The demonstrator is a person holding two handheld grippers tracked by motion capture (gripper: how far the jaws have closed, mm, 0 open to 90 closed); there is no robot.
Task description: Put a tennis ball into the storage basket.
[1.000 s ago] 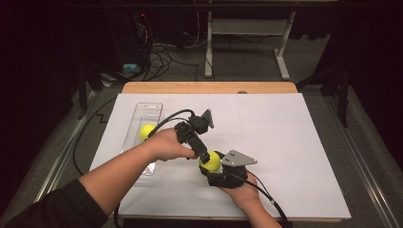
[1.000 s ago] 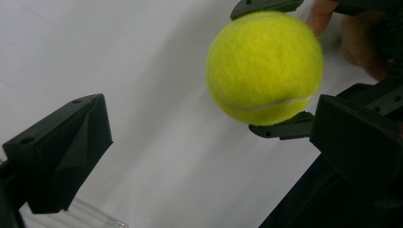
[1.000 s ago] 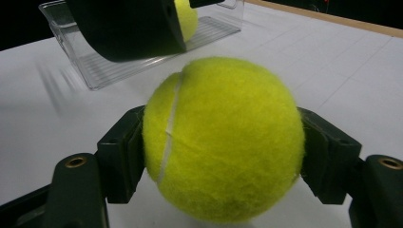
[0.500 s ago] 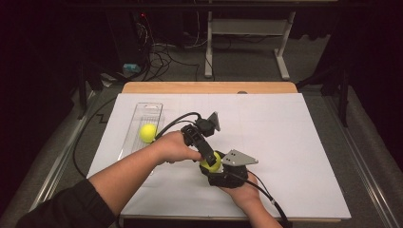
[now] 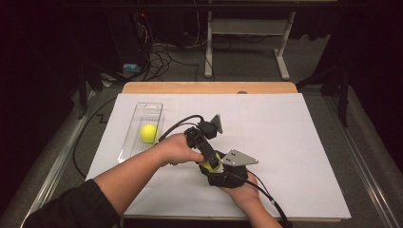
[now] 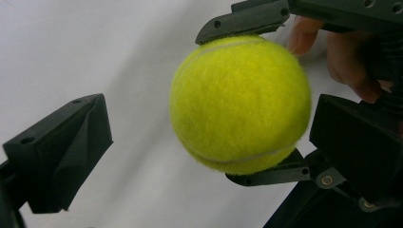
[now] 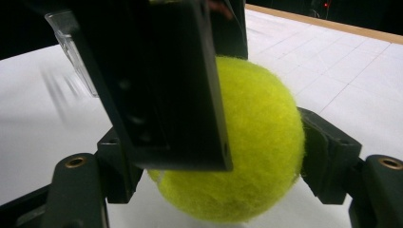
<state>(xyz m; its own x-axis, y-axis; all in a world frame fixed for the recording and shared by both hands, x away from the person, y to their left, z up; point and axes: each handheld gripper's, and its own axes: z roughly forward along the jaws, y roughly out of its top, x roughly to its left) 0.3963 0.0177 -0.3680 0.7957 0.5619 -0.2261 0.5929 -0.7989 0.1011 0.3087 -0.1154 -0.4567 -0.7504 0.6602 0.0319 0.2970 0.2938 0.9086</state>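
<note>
Right gripper (image 5: 215, 166) is clamping tennis ball (image 6: 237, 104); left gripper (image 6: 209, 128) is straddling it, fingers (image 6: 62, 147) standing open, ball nearer one finger.

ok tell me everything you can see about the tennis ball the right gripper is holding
The tennis ball is bright yellow-green and fuzzy, with a pale curved seam, and looks whole and round. It sits clamped between the two black jaws of the right gripper, low over the white table cover near the person's side. The left gripper is open, with one jaw at the ball's side and the other well clear.
</note>
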